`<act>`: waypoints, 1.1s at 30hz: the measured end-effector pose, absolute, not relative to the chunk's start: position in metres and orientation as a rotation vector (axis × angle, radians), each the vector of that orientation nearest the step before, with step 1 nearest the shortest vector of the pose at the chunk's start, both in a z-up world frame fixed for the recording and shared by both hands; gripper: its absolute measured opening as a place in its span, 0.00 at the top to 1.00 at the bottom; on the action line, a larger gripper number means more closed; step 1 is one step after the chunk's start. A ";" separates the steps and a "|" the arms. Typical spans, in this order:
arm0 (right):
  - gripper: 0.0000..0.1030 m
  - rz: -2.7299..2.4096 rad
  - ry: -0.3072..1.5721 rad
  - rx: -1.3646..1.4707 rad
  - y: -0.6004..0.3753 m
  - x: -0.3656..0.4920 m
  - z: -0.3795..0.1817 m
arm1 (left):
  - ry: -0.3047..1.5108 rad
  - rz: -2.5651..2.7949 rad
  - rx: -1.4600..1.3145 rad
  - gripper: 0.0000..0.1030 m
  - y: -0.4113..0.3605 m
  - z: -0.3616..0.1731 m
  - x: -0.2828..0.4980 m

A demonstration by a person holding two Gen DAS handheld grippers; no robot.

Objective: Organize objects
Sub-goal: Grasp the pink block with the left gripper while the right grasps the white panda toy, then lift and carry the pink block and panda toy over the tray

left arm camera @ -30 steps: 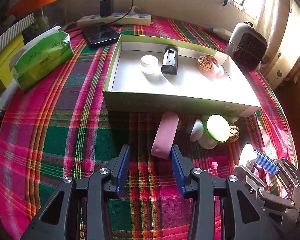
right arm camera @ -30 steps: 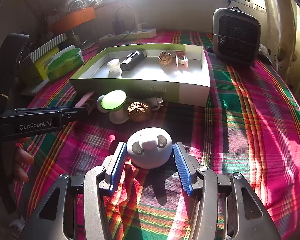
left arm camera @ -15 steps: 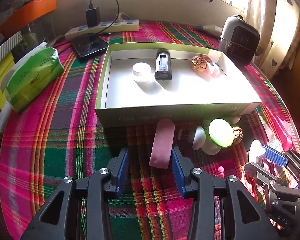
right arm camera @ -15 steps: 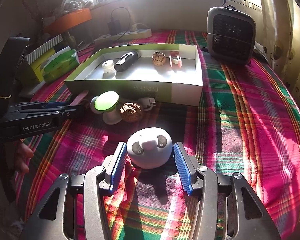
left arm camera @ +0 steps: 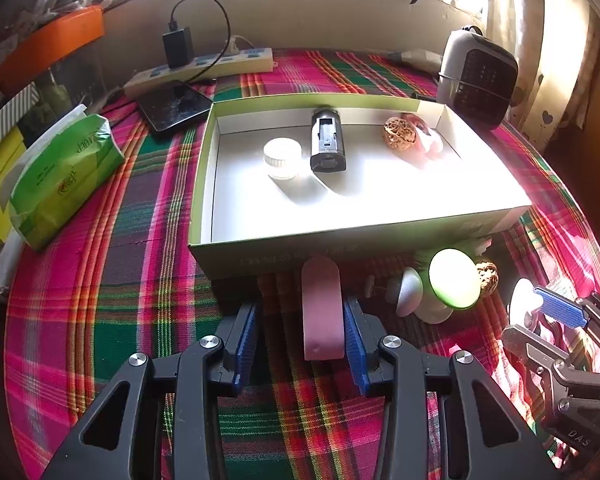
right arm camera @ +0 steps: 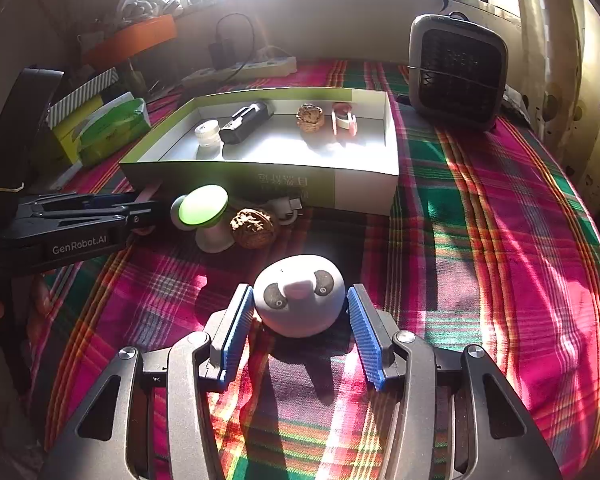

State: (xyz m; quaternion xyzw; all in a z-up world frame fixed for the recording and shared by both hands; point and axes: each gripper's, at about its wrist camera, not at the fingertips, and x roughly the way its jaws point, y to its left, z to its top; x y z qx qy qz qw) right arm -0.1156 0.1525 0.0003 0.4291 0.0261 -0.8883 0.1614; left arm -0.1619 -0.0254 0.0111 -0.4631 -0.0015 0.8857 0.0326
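- Left hand-held gripper: jaws closing around pink oblong case; right pad touching case's side, left pad still apart from it with a clear gap. Case flat on plaid cloth, far end nearly against front wall of box.
- Right hand-held gripper: roughly half open, blue pads on either side of white panda-faced dome; left pad against the dome, narrow gap at right pad. Firm grip or not: cannot tell. Dome resting on cloth.
- Between the two tools, just before the box front: green-topped mushroom lamp tilted, walnut touching its base, small grey mushroom-shaped piece beside it, white plug partly hidden behind.
- Open green-and-white box beyond, on the bench: white round jar, black oblong device, second walnut, pink-and-white item in far right corner, all along back half.
- Outward, left: green tissue pack, yellow carton, dark tablet, power strip with black charger.
- Outward, right: small grey heater behind box corner.
- Part of a hand visible at left edge of right view, under left tool.
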 end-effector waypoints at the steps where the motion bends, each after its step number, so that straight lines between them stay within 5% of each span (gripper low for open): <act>1: 0.51 -2.536 0.077 1.225 0.152 -0.116 0.000 | -0.002 2.729 -1.424 0.69 -0.026 0.011 -0.162; 11: 0.51 -2.537 0.084 1.226 0.152 -0.117 0.000 | -0.015 2.747 -1.414 0.84 -0.037 0.012 -0.164; 33: 0.51 -2.538 0.087 1.227 0.153 -0.117 0.001 | -0.033 2.743 -1.401 0.85 -0.038 0.013 -0.161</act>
